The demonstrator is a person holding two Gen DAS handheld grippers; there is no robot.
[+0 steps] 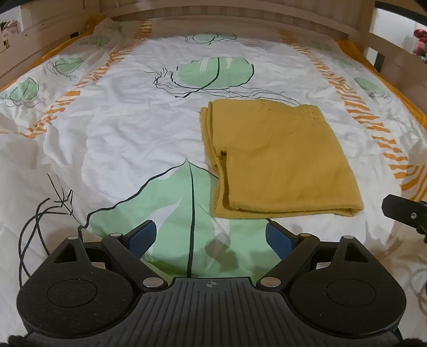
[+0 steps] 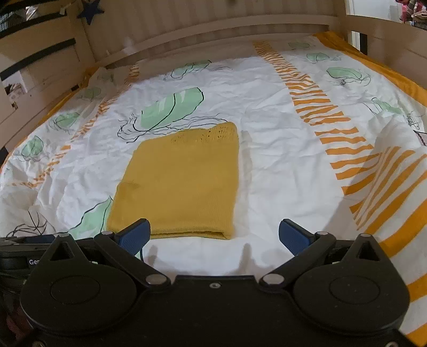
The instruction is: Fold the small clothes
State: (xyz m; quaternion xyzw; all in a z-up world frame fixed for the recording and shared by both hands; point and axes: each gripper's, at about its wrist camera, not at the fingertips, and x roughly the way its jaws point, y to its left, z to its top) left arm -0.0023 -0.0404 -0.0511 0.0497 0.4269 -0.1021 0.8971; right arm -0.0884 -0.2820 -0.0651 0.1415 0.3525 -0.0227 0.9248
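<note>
Mustard-yellow knit garment (image 2: 181, 181), openwork pattern along far edge. White bed sheet (image 1: 112, 138) printed with pale green leaves, thin black scribbled outlines, bands of orange dashes toward left and right edges. Orange border at bed edges. Pale wood bed frame (image 2: 213, 24). Black tools, blue pads (image 2: 134, 236).

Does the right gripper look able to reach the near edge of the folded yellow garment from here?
Probably yes. The right gripper is open and empty, and the yellow garment lies flat on the bedsheet just ahead, with nothing between.
</note>
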